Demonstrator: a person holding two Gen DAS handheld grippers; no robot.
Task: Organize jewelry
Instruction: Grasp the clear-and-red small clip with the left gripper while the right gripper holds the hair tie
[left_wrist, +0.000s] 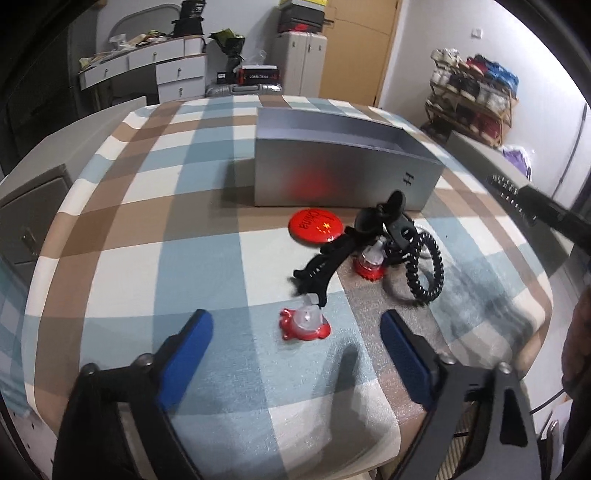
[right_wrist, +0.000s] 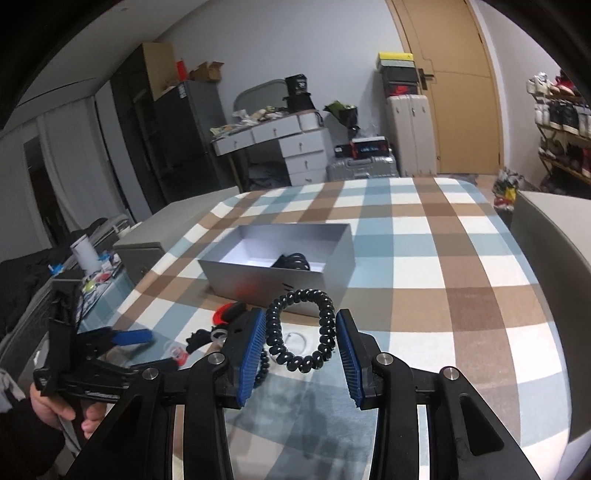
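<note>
A black spiral hair tie (right_wrist: 303, 330) is pinched between the blue ribbed pads of the right gripper (right_wrist: 301, 347), near the open silver box (right_wrist: 332, 273), which already contains dark coiled items. The left gripper (left_wrist: 297, 332) is spread wide, holding nothing, over a red clip (left_wrist: 304, 323). Beyond are tangled black hair clips (left_wrist: 369, 236), a red round badge (left_wrist: 316, 225) and bare checked cloth (left_wrist: 147, 229).

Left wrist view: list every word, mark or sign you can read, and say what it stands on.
"China", seen upside down, beside yellow stars: on the red badge.
A black mark like "H" turned sideways: on the front wall of the grey box.
White lettering on the red-and-black box on the suitcase at the back: too blurred to read.
Nothing else legible.
</note>
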